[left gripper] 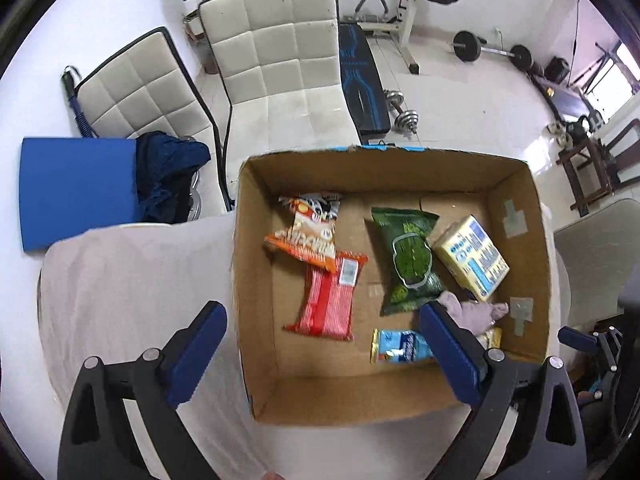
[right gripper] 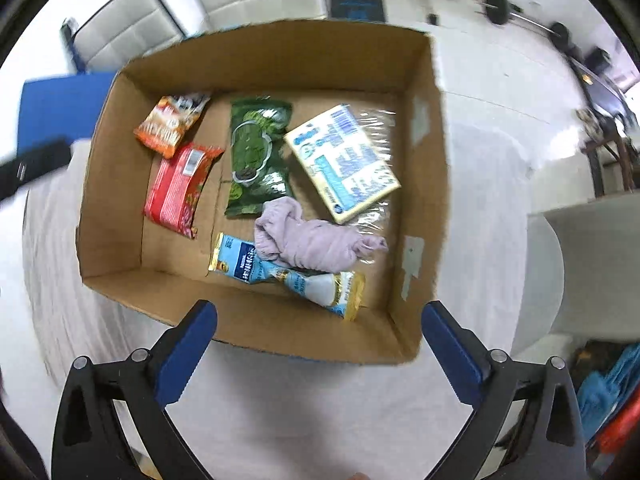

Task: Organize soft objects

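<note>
An open cardboard box [left gripper: 256,320] [right gripper: 108,216] stands on a white-covered table. Inside lie an orange snack bag [left gripper: 308,236] [right gripper: 170,124], a red packet [left gripper: 326,300] [right gripper: 178,188], a green wipes pack [left gripper: 408,260] [right gripper: 256,156], a yellow-and-blue wrapped pack [left gripper: 472,256] [right gripper: 344,160], a crumpled lilac cloth [left gripper: 476,312] [right gripper: 312,240] and a light-blue pouch [left gripper: 400,346] [right gripper: 280,276]. My left gripper [left gripper: 324,352] hangs open above the box's near left side, holding nothing. Above the box's near wall my right gripper [right gripper: 320,348] is open and empty too.
Two white padded chairs [left gripper: 280,52] stand behind the table, one with dark blue clothing [left gripper: 172,172]. A blue mat [left gripper: 76,192] lies at the left. Weights and a bench [left gripper: 364,84] fill the floor beyond. Another white surface [right gripper: 592,264] is at the right.
</note>
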The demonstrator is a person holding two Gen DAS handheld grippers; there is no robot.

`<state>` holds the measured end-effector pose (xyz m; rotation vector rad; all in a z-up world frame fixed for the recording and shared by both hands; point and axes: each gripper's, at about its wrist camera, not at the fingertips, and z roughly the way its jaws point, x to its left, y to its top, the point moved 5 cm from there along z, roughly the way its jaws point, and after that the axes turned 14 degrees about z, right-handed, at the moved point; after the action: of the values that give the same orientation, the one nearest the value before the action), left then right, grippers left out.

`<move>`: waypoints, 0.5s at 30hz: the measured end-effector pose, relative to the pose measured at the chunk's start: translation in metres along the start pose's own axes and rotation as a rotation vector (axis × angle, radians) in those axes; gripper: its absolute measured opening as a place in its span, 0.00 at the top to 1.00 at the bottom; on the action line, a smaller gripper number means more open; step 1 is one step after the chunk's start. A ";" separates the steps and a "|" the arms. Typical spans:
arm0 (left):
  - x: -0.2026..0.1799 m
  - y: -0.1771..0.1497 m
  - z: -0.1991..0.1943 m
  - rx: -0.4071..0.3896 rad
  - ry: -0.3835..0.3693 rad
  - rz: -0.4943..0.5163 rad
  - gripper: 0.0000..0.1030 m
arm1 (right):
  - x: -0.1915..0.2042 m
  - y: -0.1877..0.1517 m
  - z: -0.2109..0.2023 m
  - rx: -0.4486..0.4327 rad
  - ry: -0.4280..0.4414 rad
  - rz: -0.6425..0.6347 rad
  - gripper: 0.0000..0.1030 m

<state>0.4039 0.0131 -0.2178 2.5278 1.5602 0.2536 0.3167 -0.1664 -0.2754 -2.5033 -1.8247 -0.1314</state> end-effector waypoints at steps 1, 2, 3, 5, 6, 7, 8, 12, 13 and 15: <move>-0.002 -0.007 -0.004 -0.009 0.004 -0.007 0.04 | -0.001 -0.001 -0.002 -0.011 -0.002 0.011 0.00; -0.004 -0.013 -0.007 -0.015 0.009 -0.010 0.04 | -0.003 -0.004 -0.006 -0.026 -0.008 0.028 0.00; -0.006 -0.019 -0.008 -0.019 0.013 -0.014 0.04 | -0.005 -0.005 -0.009 -0.034 -0.007 0.044 0.00; -0.010 -0.033 -0.011 -0.022 0.003 -0.031 0.04 | -0.009 -0.010 -0.013 -0.044 0.000 0.071 0.00; -0.012 -0.039 -0.010 -0.020 -0.002 -0.041 0.04 | -0.010 -0.012 -0.014 -0.050 -0.002 0.083 0.00; -0.014 -0.045 -0.009 -0.015 -0.006 -0.048 0.04 | -0.012 -0.013 -0.014 -0.055 -0.003 0.095 0.00; -0.015 -0.050 -0.009 -0.012 -0.010 -0.059 0.04 | -0.015 -0.016 -0.014 -0.054 0.000 0.107 0.00; -0.021 -0.067 -0.004 0.009 -0.017 -0.082 0.04 | -0.020 -0.024 -0.008 -0.036 -0.002 0.130 0.00; -0.023 -0.070 -0.003 0.011 -0.017 -0.080 0.04 | -0.021 -0.026 -0.007 -0.034 -0.005 0.131 0.00; -0.026 -0.075 -0.003 0.015 -0.006 -0.075 0.04 | -0.023 -0.029 -0.006 -0.033 -0.008 0.133 0.00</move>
<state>0.3268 0.0226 -0.2332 2.4728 1.6563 0.2258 0.2816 -0.1801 -0.2723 -2.6411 -1.6658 -0.1479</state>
